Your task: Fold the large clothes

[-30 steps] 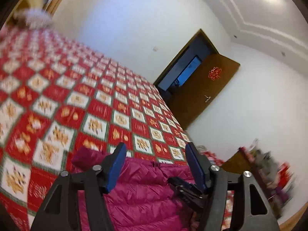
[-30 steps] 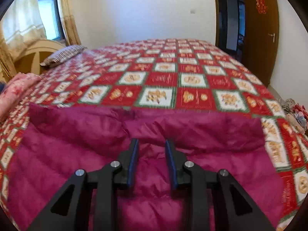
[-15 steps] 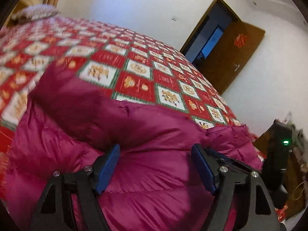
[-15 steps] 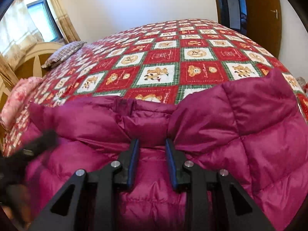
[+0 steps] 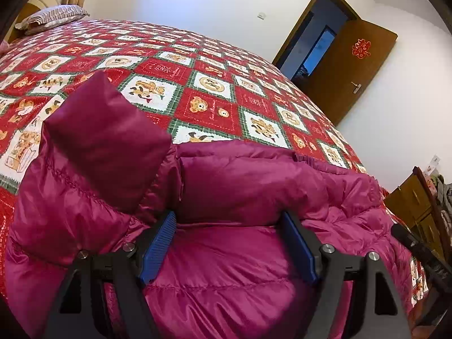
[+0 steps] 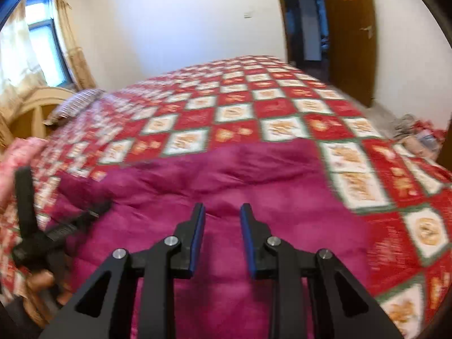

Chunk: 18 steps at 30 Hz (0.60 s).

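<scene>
Magenta puffer jacket spread on red patchwork bedspread; L gripper spread wide astride folded collar, not clamping; R gripper closing, nothing pinched

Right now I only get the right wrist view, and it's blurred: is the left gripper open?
Observer: Yes, the left gripper is wide open, with a puffy fold of the jacket between its pads.
Operator: Does the jacket lie flat to the left of that fold?
Observer: No, a corner sticks up there.
</scene>
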Each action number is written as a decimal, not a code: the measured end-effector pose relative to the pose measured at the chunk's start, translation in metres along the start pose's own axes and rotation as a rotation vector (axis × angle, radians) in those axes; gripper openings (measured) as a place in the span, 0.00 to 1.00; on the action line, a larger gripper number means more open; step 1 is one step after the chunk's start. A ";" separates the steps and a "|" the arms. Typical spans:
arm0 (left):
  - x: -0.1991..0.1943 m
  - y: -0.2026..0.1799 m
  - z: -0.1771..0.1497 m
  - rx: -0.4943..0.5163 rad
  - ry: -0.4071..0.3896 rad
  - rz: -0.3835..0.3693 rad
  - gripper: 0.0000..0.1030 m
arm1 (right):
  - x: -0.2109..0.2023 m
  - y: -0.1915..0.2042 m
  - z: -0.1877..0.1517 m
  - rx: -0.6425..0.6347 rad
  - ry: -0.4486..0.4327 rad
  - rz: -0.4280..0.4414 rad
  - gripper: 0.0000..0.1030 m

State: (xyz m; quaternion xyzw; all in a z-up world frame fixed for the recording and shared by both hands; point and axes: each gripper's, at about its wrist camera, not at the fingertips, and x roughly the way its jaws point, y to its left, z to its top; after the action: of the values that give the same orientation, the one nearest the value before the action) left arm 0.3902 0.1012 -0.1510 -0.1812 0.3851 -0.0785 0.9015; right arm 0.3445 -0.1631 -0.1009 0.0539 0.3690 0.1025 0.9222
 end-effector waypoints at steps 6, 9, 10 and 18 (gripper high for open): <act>-0.001 -0.001 -0.001 0.003 0.000 0.000 0.74 | 0.031 -0.015 -0.025 -0.015 -0.001 -0.060 0.24; 0.000 -0.001 -0.001 0.005 0.001 0.004 0.75 | 0.041 -0.012 -0.024 -0.026 0.000 -0.065 0.24; 0.000 -0.001 -0.001 0.005 0.001 0.004 0.75 | 0.042 -0.015 -0.025 -0.018 0.003 -0.053 0.24; -0.011 -0.001 0.005 0.028 0.057 -0.011 0.75 | 0.028 -0.008 -0.018 -0.040 0.050 -0.084 0.22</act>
State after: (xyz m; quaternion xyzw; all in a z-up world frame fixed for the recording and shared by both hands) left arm 0.3866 0.1044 -0.1399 -0.1682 0.4084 -0.0938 0.8923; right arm 0.3530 -0.1644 -0.1338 0.0175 0.3915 0.0724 0.9171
